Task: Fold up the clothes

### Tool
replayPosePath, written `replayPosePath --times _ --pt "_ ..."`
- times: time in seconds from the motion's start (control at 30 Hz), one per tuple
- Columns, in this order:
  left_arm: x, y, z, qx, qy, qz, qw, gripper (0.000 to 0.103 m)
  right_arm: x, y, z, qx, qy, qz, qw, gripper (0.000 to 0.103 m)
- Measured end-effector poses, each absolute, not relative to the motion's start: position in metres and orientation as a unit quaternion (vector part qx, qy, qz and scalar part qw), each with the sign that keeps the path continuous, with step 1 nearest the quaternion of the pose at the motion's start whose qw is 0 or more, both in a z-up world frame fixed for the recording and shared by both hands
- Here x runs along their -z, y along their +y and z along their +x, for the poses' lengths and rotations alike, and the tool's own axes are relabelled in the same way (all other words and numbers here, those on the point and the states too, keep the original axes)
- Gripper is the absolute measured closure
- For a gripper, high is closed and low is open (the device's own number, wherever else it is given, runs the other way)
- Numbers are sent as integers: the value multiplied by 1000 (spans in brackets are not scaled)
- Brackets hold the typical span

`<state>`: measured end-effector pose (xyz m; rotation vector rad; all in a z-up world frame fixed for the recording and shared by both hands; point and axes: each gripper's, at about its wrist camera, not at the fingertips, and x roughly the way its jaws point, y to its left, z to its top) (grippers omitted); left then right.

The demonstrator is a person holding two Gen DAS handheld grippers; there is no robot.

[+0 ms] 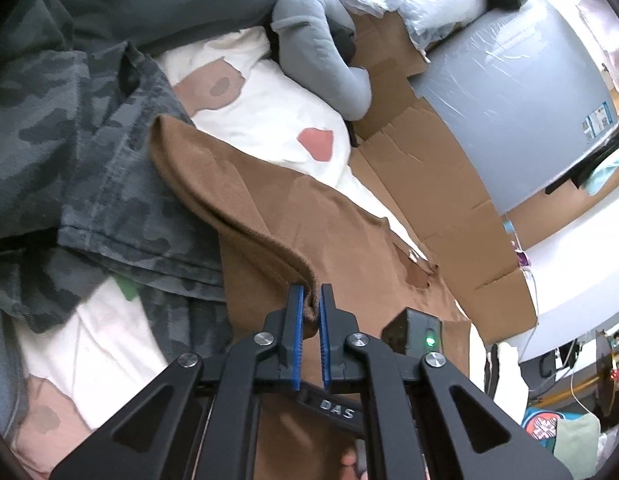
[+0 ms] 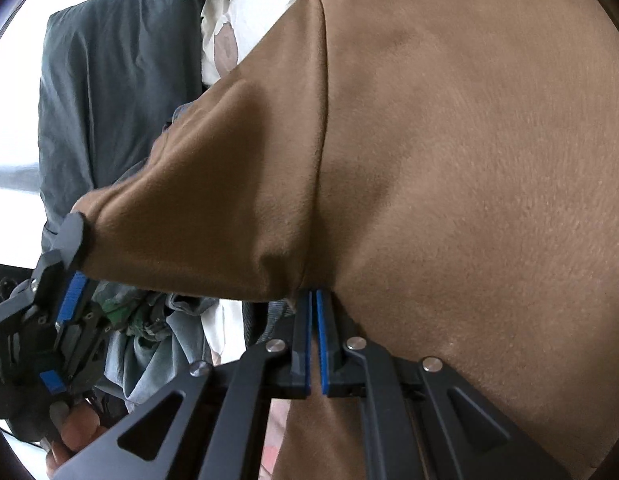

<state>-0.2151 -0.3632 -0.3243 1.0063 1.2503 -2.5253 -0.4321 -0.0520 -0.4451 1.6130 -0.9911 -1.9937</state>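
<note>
Above the bed (image 1: pixel 269 128), the brown garment (image 1: pixel 341 240) is pinched at its edge by the left hand-held gripper (image 1: pixel 310 300) and the right hand-held gripper (image 2: pixel 313 300), seemingly to stretch it for folding.

Matt, finely napped brown cloth garment (image 2: pixel 469 160) (faded camouflage denim (image 1: pixel 121 184) beside), creased plain cardboard (image 1: pixel 437 184)

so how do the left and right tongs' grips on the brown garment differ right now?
The left tongs pinch a hemmed edge of the brown garment, with a narrow gap showing between their blue pads; the right tongs grip a bunched, puckered fold with pads almost together. Cloth trails away from the left tongs over the bedding, while it fills the view around the right tongs. Both are shut on the same garment.
</note>
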Motion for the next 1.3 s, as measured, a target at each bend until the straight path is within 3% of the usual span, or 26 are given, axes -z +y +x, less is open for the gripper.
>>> replayPosePath --times 0.67,0.7,0.77,0.8,0.83,0.93,1.0,1.27,1.3 --pt "348 -321 -244 803 424 419 19 96 454 -55 -424 707 -380 565 193 101" --pt "347 -321 -243 802 421 424 20 91 454 -55 -424 705 -380 566 195 100" --pt "344 -320 -239 802 414 430 23 59 453 -55 -423 703 -379 567 199 95" --pt "341 -320 -236 805 412 426 22 27 451 -56 -423 704 -375 569 202 92" --pt "338 -319 -234 807 412 423 21 10 449 -57 -422 705 -371 568 206 85" --pt "332 -317 -229 810 415 415 13 9 442 -61 -419 709 -364 564 218 66" --pt "329 -319 -224 815 409 410 21 9 434 -60 -415 710 -360 564 220 60" --pt "338 -346 -201 816 394 409 103 10 411 -28 -406 701 -340 588 220 57" --pt "340 -347 -199 817 392 410 105 15 408 -29 -405 703 -329 588 227 57"
